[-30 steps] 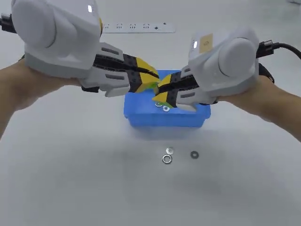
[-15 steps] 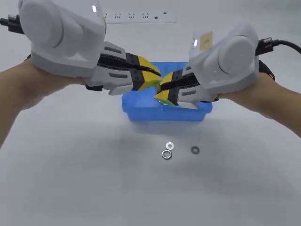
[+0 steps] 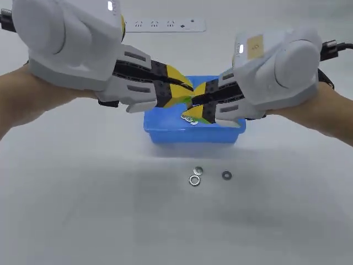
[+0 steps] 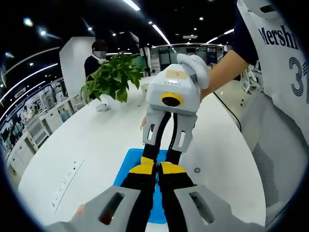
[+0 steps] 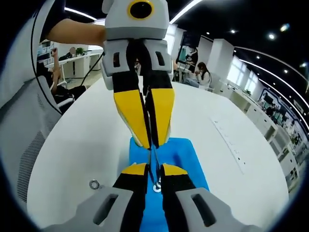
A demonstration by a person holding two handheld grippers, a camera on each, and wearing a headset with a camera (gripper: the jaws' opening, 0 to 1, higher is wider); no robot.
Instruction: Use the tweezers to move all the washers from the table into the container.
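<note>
A blue container stands mid-table with several washers inside. Three more washers lie on the table in front of it, two touching and one apart to the right. My left gripper and right gripper meet tip to tip above the container. In the right gripper view thin metal tweezers run from the left gripper's shut tips down between my right gripper's jaws, over a washer in the container. My left gripper looks shut.
A white power strip lies at the table's far edge. The white table spreads bare around the loose washers. A potted plant and a person stand beyond the table in the left gripper view.
Both grippers have stayed tip to tip over the container, drifting slightly. The three washers on the table have not moved; the view shifted a little.
</note>
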